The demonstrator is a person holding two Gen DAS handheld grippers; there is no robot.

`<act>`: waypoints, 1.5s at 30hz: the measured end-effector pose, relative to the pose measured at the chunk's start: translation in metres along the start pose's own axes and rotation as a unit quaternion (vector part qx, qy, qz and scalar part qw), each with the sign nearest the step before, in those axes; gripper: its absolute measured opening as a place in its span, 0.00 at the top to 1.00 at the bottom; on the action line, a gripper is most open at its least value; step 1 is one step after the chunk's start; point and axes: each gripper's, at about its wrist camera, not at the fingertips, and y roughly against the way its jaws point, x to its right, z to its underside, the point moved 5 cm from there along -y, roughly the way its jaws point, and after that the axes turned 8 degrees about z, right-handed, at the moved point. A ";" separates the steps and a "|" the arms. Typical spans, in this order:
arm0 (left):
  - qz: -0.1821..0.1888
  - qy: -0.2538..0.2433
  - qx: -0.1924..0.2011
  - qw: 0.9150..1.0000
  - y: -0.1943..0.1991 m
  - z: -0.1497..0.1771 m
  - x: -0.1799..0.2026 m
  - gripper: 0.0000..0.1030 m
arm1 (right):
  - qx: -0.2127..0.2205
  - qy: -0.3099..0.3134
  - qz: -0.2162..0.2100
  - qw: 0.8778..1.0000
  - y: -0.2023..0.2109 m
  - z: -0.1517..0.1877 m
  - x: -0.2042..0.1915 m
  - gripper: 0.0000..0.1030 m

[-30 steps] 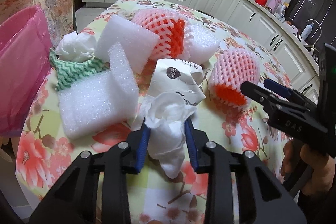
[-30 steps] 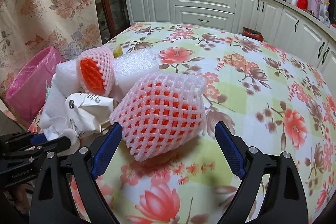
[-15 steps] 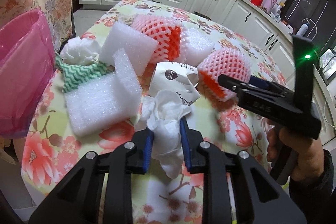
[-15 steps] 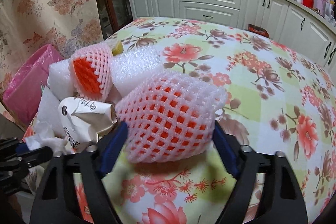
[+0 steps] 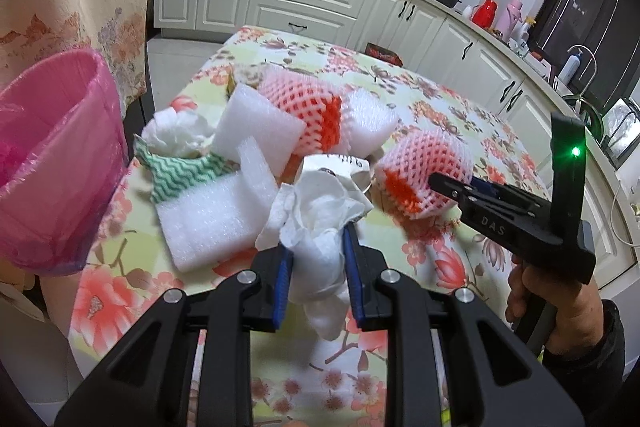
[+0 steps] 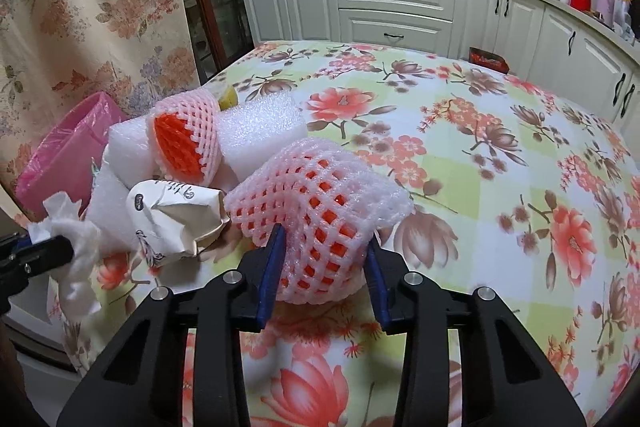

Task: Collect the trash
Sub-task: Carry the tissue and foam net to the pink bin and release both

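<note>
Floral tablecloth (image 6: 460, 155), crumpled paper bag (image 5: 340, 163) half hidden behind tissue (image 5: 316, 223).

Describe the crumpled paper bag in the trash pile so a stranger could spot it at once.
On the floral table, trash is heaped at the corner nearest the pink bin. The paper bag lies at the pile's front, between the white tissue in the left gripper and the foam net in the right gripper. Alone among the white pieces, it bears dark print.

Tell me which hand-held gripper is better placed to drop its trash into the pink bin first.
Left. The left hand-held gripper already clamps the tissue, and the pink bin sits on its side; the right one holds the foam net farther away.
</note>
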 end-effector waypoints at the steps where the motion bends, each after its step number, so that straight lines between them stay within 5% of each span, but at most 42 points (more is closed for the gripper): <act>1: 0.000 0.000 0.002 1.000 0.002 -0.001 0.000 0.77 | 0.000 0.000 0.000 1.000 0.001 0.000 0.001 0.64; 11: -0.005 0.000 0.025 1.000 0.022 -0.008 -0.005 0.77 | 0.022 -0.003 0.005 1.000 0.028 -0.002 0.005 0.67; 30: -0.065 0.021 0.128 0.989 0.116 -0.044 -0.056 0.77 | 0.089 0.011 -0.011 0.996 0.088 -0.046 -0.018 0.67; 45: -0.108 0.036 0.191 0.975 0.173 -0.078 -0.106 0.77 | 0.126 0.065 -0.064 0.988 0.098 -0.104 -0.109 0.67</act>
